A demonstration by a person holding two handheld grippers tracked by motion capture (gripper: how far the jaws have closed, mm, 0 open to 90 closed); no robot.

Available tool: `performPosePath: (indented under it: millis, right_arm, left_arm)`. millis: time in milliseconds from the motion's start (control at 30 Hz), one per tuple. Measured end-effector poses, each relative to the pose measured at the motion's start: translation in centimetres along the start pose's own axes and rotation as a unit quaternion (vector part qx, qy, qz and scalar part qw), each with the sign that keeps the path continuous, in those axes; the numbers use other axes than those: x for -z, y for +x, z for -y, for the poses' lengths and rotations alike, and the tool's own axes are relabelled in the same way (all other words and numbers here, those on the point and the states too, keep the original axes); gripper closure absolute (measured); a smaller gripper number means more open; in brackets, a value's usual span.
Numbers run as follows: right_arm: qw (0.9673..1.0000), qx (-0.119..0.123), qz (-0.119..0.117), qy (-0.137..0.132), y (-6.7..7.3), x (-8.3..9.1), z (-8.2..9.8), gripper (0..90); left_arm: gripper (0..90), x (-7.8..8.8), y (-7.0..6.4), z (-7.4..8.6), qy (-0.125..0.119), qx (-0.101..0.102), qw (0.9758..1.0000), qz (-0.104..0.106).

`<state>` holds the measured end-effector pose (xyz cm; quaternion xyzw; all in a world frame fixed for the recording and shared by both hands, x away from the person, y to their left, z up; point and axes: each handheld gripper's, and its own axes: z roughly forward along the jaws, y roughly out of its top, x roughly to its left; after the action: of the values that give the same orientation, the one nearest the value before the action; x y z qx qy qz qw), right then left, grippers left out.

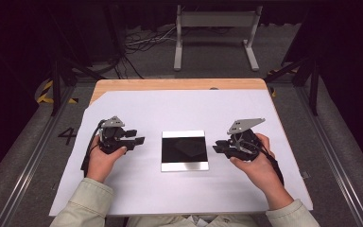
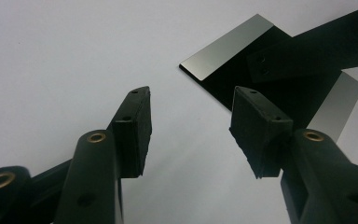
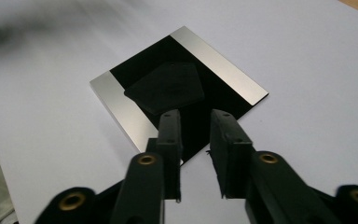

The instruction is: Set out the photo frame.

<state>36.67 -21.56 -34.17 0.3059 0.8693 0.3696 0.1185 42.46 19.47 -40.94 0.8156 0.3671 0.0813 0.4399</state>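
So we've got a square plate [image 1: 184, 150] — black middle, shiny strips on two edges — lying flat in the centre of the white sheet [image 1: 179, 109]. Our left gripper [image 1: 136, 140] sits at its 9 o'clock, jaws spread wide; the right gripper [image 1: 219, 148] is at 3 o'clock, jaws narrow but with a gap, holding nothing. Both point inward at the plate, apart from it — looks to us like a ready pose, one on each side so either can reach in.
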Motion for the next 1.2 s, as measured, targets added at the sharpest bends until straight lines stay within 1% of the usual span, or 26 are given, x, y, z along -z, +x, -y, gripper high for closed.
performPosePath:
  millis: [200,300,400,467,500,633,700,733,800,833,867,900,967,1100,1200]
  right_arm:
    - [0.9999,-0.015,-0.002,-0.003,-0.7,0.0,0.0,64.2]
    - [0.9998,-0.019,-0.002,-0.008,-1.1,0.1,-0.2,61.7]
    - [0.9997,-0.022,-0.008,-0.006,-1.5,0.0,-0.6,59.1]
    - [0.9995,-0.024,-0.018,-0.005,-1.7,-0.1,-1.0,57.7]
    - [0.9994,-0.028,-0.022,-0.003,-1.8,-0.3,-1.2,57.0]
    - [0.9983,-0.044,-0.037,0.011,-2.4,-0.8,-2.1,54.4]
    - [0.9973,-0.058,-0.043,0.014,-2.7,-1.0,-2.4,52.8]
    - [0.9961,-0.071,-0.05,0.016,-3.0,-1.2,-2.6,52.4]
    - [0.9943,-0.086,-0.06,0.017,-3.3,-1.4,-2.8,52.4]
    - [0.9943,-0.086,-0.06,0.017,-3.3,-1.4,-2.8,52.4]
    - [0.9935,-0.093,-0.062,0.021,-3.6,-1.6,-2.9,52.7]
    - [0.9934,-0.095,-0.06,0.023,-3.8,-1.8,-3.1,52.9]
    - [0.9924,-0.102,-0.061,0.032,-4.2,-2.2,-3.4,53.8]
    - [0.9915,-0.108,-0.061,0.04,-4.6,-2.6,-3.8,55.1]
    - [0.9884,-0.126,-0.069,0.049,-4.9,-2.9,-4.1,55.7]
  left_arm:
    - [48.8,0.0,0.1,0.0,0.002,-0.001,1.0,-0.002]
    - [48.8,0.0,0.1,0.1,0.001,0.005,1.0,-0.002]
    - [48.8,0.1,0.1,0.1,0.002,0.008,1.0,-0.003]
    - [48.8,0.1,0.2,0.2,0.003,0.007,1.0,-0.004]
    - [48.8,0.1,0.2,0.2,0.003,0.002,1.0,-0.005]
    - [48.8,0.1,0.2,0.3,0.001,0.008,1.0,-0.004]
    - [48.8,0.1,0.2,0.3,0.001,0.007,1.0,-0.006]
    - [48.8,0.1,0.2,0.4,0.003,0.007,1.0,-0.005]
    - [48.8,0.2,0.3,0.4,0.004,0.008,0.9999,-0.005]
    - [48.8,0.2,0.3,0.4,0.004,0.008,0.9999,-0.005]
    - [48.8,0.2,0.3,0.5,0.004,0.008,0.9999,-0.007]
    - [48.7,0.2,0.4,0.5,0.004,0.007,0.9999,-0.009]
    - [48.7,0.3,0.4,0.5,0.004,0.011,0.9999,-0.008]
    - [48.6,0.2,0.4,0.6,0.004,0.012,0.9999,-0.007]
    - [48.6,0.2,0.4,0.6,0.004,0.011,0.9999,-0.007]
